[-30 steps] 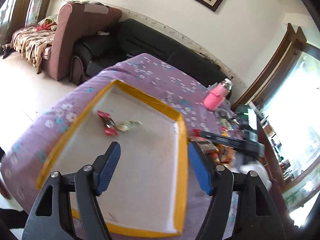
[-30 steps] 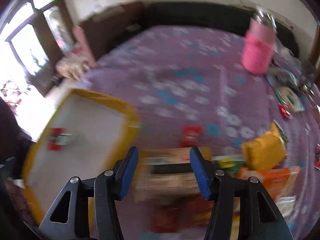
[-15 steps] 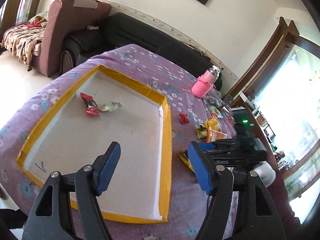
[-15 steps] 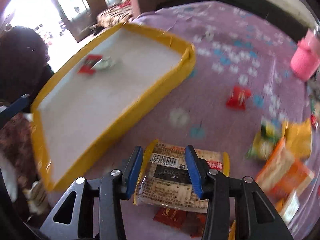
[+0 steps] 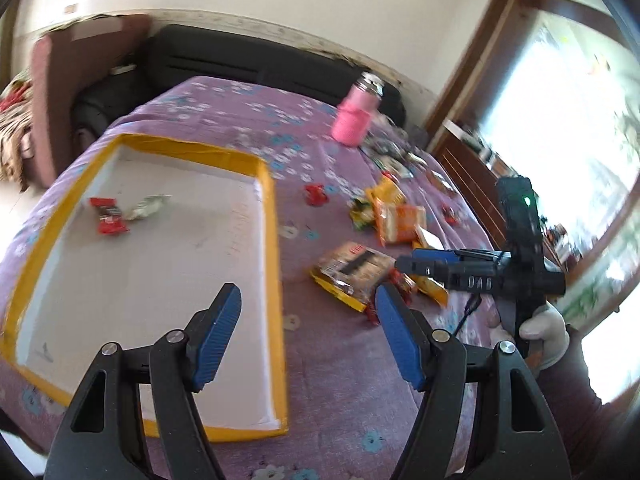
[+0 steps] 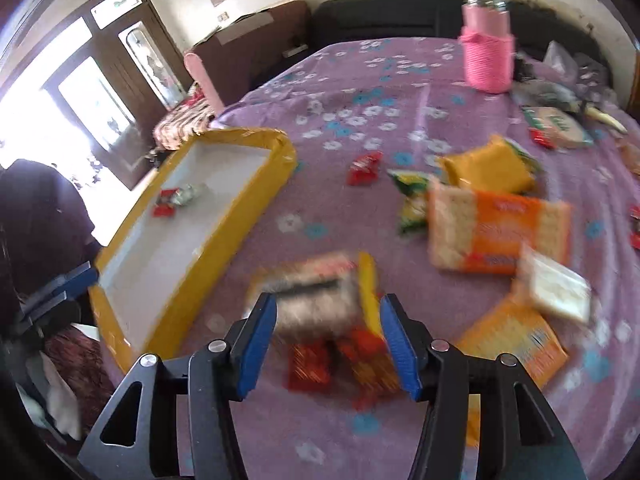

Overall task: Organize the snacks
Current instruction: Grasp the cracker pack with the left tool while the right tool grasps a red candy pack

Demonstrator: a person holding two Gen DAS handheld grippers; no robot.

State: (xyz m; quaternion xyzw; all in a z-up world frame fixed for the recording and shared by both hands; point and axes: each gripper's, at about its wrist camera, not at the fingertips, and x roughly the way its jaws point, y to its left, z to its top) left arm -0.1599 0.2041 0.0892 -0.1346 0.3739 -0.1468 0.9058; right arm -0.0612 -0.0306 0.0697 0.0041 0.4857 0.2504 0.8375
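Purple flowered cloth [image 5: 320, 352] covers the table in your left wrist view, with the yellow-rimmed tray [image 5: 276, 280] on it holding only a red wrapper [image 5: 107, 221] and a pale one [image 5: 150, 207]. Your left gripper [image 5: 308, 332] hangs over the tray's near corner, jaws well apart and empty. Off to its right, your right gripper [image 5: 404, 265] reaches over the cracker packet [image 5: 352, 272], which lies flat on the cloth just outside the tray.

From the right wrist view, that cracker packet [image 6: 316, 300] sits blurred between the blue pads [image 6: 258, 344]; the jaws have just been opening, and the pads look clear of its sides. I'd judge the grip has to be retaken: come down square over the packet's narrower span, close firmly on both edges, and keep clear of the small red packets [image 6: 310, 364] under your fingers. Then lift it over the tray wall [image 6: 224, 232] before letting go.
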